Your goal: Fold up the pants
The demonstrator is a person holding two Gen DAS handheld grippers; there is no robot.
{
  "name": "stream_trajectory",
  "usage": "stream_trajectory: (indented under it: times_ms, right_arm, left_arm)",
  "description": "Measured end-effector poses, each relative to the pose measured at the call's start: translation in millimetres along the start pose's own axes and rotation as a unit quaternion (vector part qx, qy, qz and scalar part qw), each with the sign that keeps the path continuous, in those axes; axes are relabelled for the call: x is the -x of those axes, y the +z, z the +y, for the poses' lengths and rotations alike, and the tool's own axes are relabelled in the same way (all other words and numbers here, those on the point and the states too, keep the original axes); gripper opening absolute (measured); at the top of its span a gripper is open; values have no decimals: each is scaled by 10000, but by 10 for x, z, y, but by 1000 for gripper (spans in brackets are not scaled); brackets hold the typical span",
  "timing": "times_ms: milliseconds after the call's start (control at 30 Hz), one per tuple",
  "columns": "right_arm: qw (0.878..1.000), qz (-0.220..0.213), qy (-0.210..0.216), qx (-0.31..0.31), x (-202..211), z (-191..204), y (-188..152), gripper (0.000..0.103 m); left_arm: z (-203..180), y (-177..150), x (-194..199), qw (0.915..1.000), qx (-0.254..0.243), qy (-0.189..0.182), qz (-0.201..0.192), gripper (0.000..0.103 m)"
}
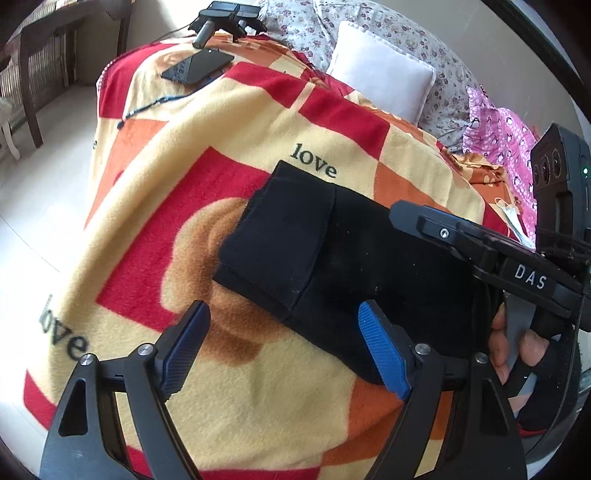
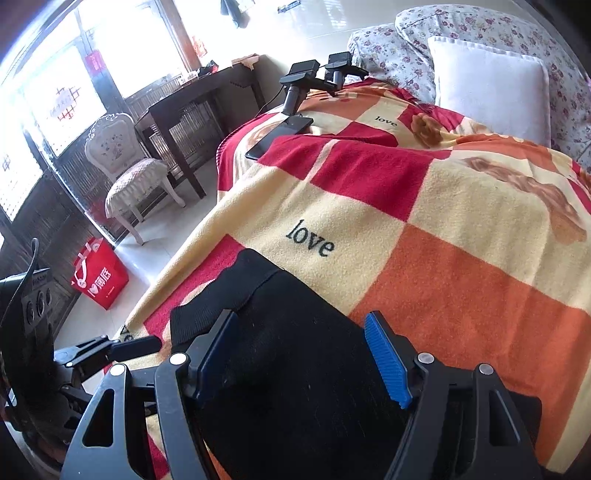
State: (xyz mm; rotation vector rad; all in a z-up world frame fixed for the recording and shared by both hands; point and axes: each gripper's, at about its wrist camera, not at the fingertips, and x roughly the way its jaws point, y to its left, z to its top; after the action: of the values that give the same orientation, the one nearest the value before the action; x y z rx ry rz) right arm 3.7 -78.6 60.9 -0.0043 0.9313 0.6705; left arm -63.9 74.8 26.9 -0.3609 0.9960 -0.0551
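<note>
Black pants lie folded into a compact bundle on a red, cream and orange "love" blanket over the bed. My left gripper is open just above the blanket at the bundle's near edge, holding nothing. My right gripper is open above the pants, with the fabric showing between its fingers, and appears to hold nothing. The right gripper also shows in the left wrist view over the bundle's right side. The left gripper shows at the left of the right wrist view.
A black phone and a camera mount lie at the blanket's far end. A white pillow and pink cloth sit to the right. A dark table, a white chair and a red bag stand on the floor left of the bed.
</note>
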Motion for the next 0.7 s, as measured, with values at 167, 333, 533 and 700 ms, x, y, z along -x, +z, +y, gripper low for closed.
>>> stream_trajectory:
  times_ms: [167, 333, 533, 700]
  right_arm:
    - [9997, 38, 242, -21, -143, 25, 99, 73]
    - [9984, 151, 535, -103, -391, 9, 187, 73]
    - [9976, 229, 619, -228, -714, -52, 196, 48]
    - [9944, 20, 930, -496, -561, -135, 218, 19]
  left_arm:
    - [-11, 16, -83, 9999, 83, -57, 54, 83]
    - [-48, 31, -120, 9999, 67, -62, -60, 87]
    - [-65, 44, -150, 9993, 122, -123, -337, 90]
    - [-122, 139, -76, 9973, 27, -517, -513, 27]
